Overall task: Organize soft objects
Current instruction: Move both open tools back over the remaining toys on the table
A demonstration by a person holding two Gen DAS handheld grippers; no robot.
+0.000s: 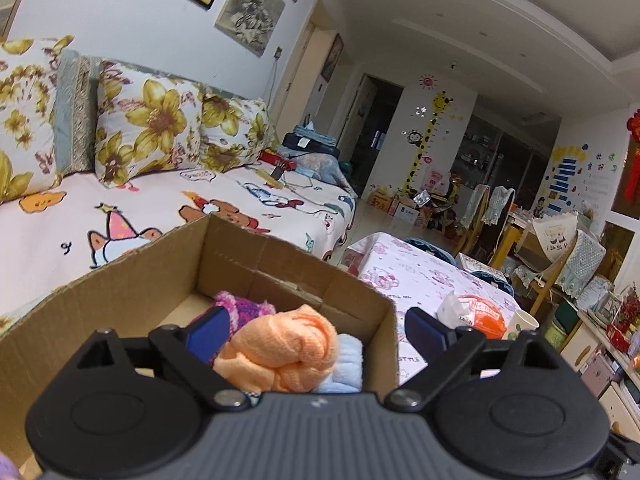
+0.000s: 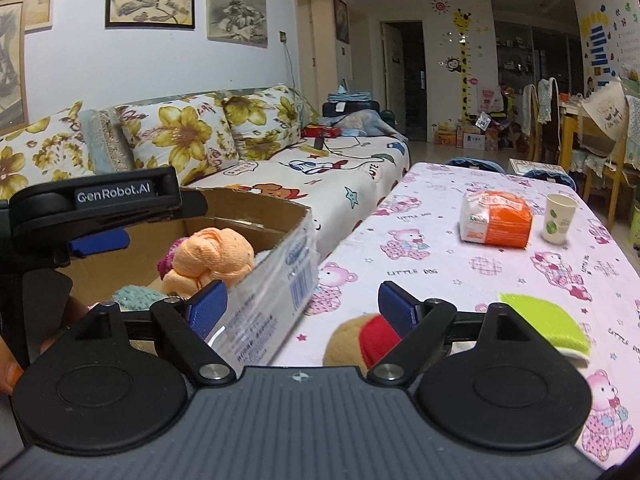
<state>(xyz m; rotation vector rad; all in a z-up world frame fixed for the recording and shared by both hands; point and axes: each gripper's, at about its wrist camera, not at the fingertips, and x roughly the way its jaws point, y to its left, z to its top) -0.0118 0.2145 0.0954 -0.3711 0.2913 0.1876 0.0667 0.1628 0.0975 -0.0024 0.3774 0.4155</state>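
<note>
Pink surface (image 2: 460, 280) kept a green cloth (image 2: 548, 326) and plush toy (image 2: 352, 340) unsorted; cardboard box (image 1: 132, 292) already held the orange towel (image 1: 280, 344); both my left claw (image 1: 316, 330) and right claw (image 2: 304, 308) gaped, released, gripping nothing.

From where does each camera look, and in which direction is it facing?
Left wrist: on the left gripper, facing into the box at the orange cloth; jaws open.
Right wrist: on the right gripper, facing along the table, plush toy below; the left gripper shows.
Shared: box, orange cloth, sofa, cup.
</note>
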